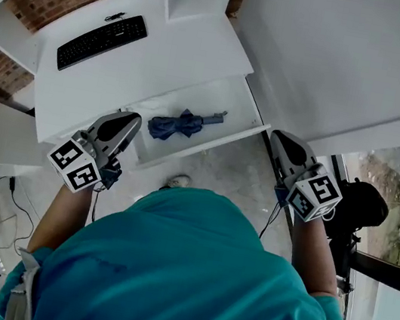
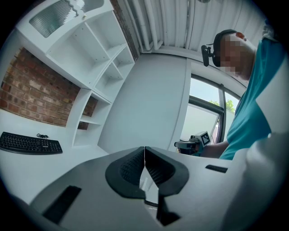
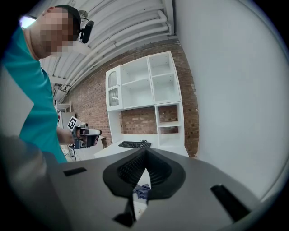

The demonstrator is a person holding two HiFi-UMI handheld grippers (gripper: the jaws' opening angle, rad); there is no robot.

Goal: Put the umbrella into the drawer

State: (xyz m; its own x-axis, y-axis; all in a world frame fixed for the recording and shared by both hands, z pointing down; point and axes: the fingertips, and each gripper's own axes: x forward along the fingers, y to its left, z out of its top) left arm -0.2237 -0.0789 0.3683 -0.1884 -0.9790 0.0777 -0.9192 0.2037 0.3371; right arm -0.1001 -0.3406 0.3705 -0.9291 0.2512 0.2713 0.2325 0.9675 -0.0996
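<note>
We hold the left tongs (image 1: 134,118) and the right tongs (image 1: 274,136) pressed together and empty, one at each side of the open drawer (image 1: 235,97). The folded blue umbrella (image 1: 185,124) lies inside it.

The head view looked steeply down over the person's shoulders onto a white desk (image 1: 188,54), with its open drawer (image 1: 236,104) at frame centre. The left gripper view sat close behind its own jaws and faced level, catching the right gripper (image 2: 180,145) at centre right. The right gripper view caught the left gripper (image 3: 97,133) at centre left. All three views shared the keyboard (image 1: 102,40) (image 2: 29,143) (image 3: 134,144).
</note>
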